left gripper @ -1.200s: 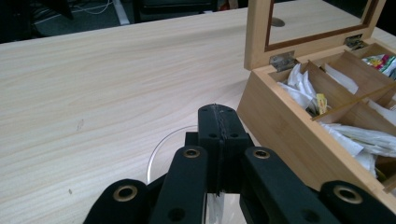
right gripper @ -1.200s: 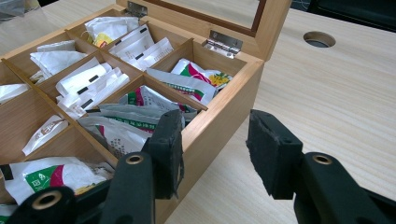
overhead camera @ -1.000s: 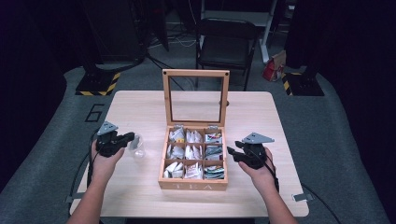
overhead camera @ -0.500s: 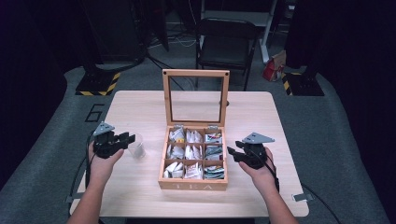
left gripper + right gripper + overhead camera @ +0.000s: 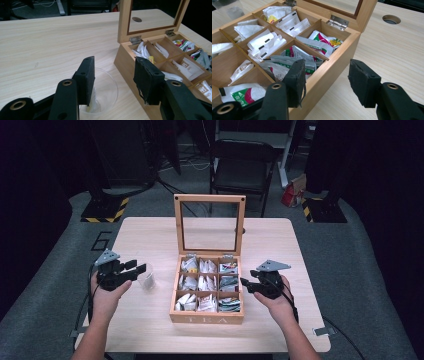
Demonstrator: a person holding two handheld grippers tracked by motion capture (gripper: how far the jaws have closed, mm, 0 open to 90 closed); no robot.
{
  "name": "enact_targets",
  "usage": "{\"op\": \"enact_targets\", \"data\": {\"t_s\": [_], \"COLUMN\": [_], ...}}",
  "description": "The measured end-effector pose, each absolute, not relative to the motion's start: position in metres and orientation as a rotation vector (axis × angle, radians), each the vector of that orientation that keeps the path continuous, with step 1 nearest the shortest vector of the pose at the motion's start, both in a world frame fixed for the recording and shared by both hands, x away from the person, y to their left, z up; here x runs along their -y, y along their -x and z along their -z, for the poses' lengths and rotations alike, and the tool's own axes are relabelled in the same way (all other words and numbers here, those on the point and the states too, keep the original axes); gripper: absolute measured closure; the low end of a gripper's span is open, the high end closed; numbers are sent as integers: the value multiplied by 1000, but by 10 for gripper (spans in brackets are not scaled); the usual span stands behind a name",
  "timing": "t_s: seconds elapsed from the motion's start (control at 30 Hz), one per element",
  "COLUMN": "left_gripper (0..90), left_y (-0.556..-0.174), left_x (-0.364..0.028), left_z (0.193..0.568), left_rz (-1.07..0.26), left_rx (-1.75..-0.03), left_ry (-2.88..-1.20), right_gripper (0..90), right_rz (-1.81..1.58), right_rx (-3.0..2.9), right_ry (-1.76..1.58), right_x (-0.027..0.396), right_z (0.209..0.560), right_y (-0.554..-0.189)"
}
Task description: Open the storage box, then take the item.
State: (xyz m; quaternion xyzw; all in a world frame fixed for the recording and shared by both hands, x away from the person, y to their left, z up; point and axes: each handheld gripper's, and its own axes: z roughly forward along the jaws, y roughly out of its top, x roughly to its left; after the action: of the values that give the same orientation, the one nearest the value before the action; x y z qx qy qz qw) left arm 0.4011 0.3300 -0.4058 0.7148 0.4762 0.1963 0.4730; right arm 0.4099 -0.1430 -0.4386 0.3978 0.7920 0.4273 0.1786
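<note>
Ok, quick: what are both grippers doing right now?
Left gripper: open, jaws just opening, above the plastic cup, holding nothing.
Right gripper: open, jaws just opening, empty, beside the tea box.

Looking forward and down from above the near edge of the tabletop [image 5: 150, 330]. Riding low on each hand, close behind its own fingers, facing inward from opposite sides. Sharing the open tea box [image 5: 207, 316] [image 5: 126, 62] [image 5: 329, 72] across all three.

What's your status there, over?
Left gripper open above the cup, tea bag inside. Right gripper open, empty, beside the tea box. Nothing in the way.
</note>
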Motion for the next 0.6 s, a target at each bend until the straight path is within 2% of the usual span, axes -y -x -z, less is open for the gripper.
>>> {"op": "enact_targets", "data": {"t_s": [0.6], "left_gripper": [460], "left_y": [-397], "left_x": [-316], "left_z": [404], "left_rz": [-467], "left_rx": [-1135], "left_ry": [-1800], "right_gripper": [417], "right_rz": [-1193], "right_rx": [-2312], "right_ry": [-1090], "right_x": [131], "right_z": [422], "right_y": [-427]}}
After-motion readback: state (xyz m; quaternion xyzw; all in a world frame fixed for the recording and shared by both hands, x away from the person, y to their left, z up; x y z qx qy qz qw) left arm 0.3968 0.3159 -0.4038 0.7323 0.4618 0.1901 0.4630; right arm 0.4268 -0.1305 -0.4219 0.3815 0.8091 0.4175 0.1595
